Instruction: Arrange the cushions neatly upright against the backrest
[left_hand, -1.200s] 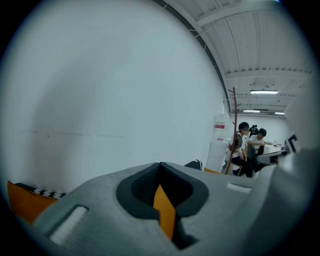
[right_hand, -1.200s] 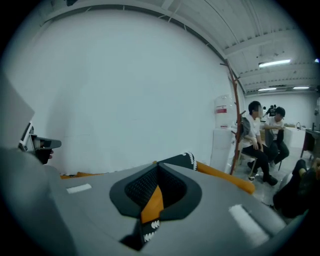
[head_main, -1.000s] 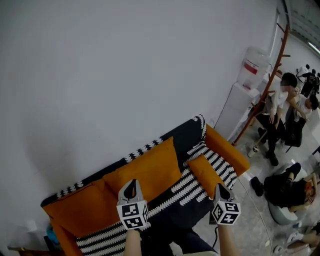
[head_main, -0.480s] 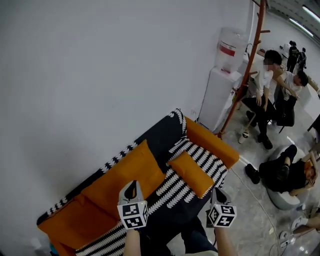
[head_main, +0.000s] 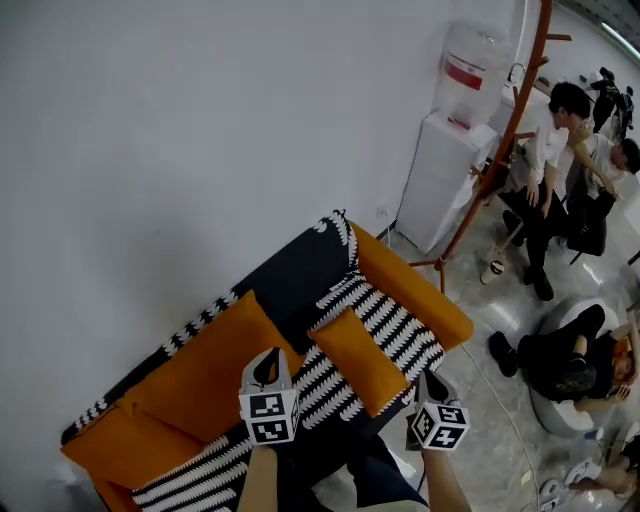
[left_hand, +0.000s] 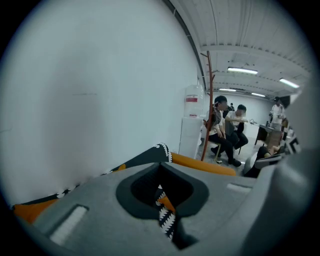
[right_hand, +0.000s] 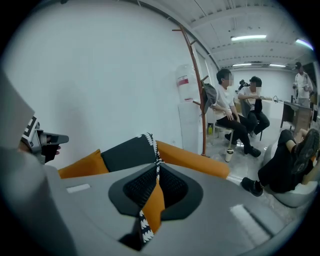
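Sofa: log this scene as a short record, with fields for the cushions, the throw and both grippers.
sofa: orange, against a white wall
throw: black with white pattern, draped over backrest and seat
large cushion: orange, upright against the backrest
small cushion: orange, lying flat on the seat
left gripper: shut, empty
right gripper: jaws have just been opening, a crack apart, nothing between them
task state: small cushion not yet stood up
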